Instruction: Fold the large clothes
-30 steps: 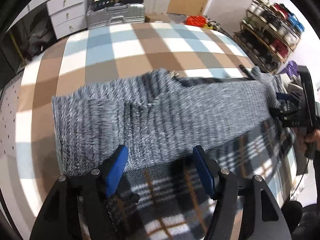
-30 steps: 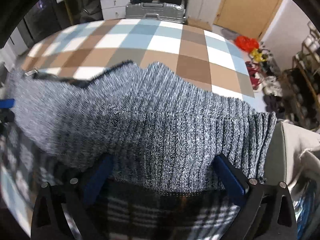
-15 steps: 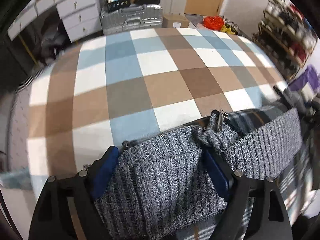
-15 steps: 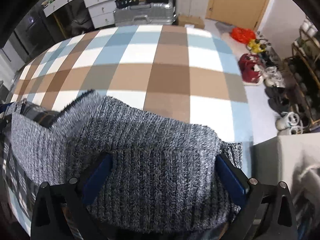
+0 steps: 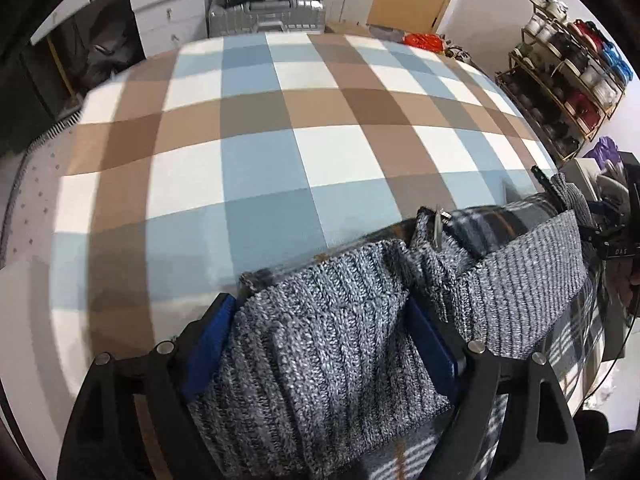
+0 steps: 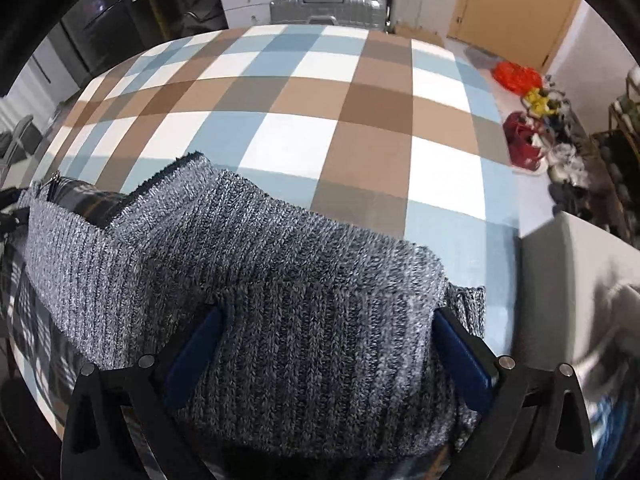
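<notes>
A grey knit jacket [image 5: 332, 344] with a plaid lining and a zipper [image 5: 438, 226] is held up over the near edge of the checked bed [image 5: 260, 148]. My left gripper [image 5: 324, 344] is shut on a thick bunch of the knit. My right gripper [image 6: 324, 356] is shut on the other end of the jacket [image 6: 248, 256]. The knit sags between the two. The right gripper also shows at the far right of the left wrist view [image 5: 612, 236].
A silver suitcase [image 5: 266, 20] and white drawers [image 5: 168, 12] stand beyond the bed's far edge. A shoe rack [image 5: 568, 68] stands at the right wall. Shoes and an orange bag [image 6: 516, 76] lie on the floor. A pale box [image 6: 580, 280] sits near the right gripper.
Both grippers have pulled back toward the bed's near edge and tilted up. The jacket, spread wide a second ago, is now bunched between the jaws, and more bare bed shows.
</notes>
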`<state>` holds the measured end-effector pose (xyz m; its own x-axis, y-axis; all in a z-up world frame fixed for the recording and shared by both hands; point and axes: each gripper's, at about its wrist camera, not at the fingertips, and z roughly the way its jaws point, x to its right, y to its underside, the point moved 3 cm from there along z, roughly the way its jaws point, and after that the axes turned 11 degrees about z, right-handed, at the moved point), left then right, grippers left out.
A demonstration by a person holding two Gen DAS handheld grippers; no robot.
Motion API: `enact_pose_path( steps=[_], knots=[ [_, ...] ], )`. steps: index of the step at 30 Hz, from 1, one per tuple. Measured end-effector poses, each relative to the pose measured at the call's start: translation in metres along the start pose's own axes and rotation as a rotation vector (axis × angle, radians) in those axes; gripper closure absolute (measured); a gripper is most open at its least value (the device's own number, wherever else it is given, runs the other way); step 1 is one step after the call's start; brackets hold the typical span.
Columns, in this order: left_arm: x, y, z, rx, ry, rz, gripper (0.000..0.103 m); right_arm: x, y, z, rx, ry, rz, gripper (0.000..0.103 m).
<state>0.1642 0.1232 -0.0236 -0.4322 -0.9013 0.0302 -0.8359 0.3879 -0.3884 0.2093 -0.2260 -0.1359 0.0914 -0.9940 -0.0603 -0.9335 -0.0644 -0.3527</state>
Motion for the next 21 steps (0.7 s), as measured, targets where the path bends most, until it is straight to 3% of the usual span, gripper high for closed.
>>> enact_pose_path(
  steps=[3, 7, 10, 12, 15, 19, 21],
  knots=[
    [0.02, 0.005, -0.028, 0.045, -0.065, 0.036, 0.021, -0.003, 0.009, -0.031, 0.11, 0.033, 0.031, 0.004],
    [0.048, 0.014, -0.071, 0.158, -0.063, 0.072, 0.021, -0.016, 0.03, -0.068, 0.195, -0.123, 0.118, 0.004],
    [0.073, 0.027, -0.087, 0.224, -0.085, 0.076, 0.02, -0.038, 0.045, -0.077, 0.22, -0.143, 0.095, 0.002],
    [0.08, 0.036, -0.059, 0.147, -0.073, 0.083, 0.02, -0.052, 0.055, -0.067, 0.212, -0.111, 0.069, 0.003],
    [0.081, 0.051, -0.008, 0.018, -0.092, 0.076, 0.02, -0.063, 0.066, -0.032, 0.135, 0.016, 0.041, 0.001],
    [0.072, 0.053, 0.01, 0.032, -0.119, 0.047, 0.016, -0.074, 0.076, -0.021, 0.167, 0.135, -0.052, 0.0],
    [0.073, 0.049, 0.006, 0.047, -0.147, 0.034, 0.016, -0.073, 0.071, -0.025, 0.115, 0.149, 0.002, 0.001]
  ],
)
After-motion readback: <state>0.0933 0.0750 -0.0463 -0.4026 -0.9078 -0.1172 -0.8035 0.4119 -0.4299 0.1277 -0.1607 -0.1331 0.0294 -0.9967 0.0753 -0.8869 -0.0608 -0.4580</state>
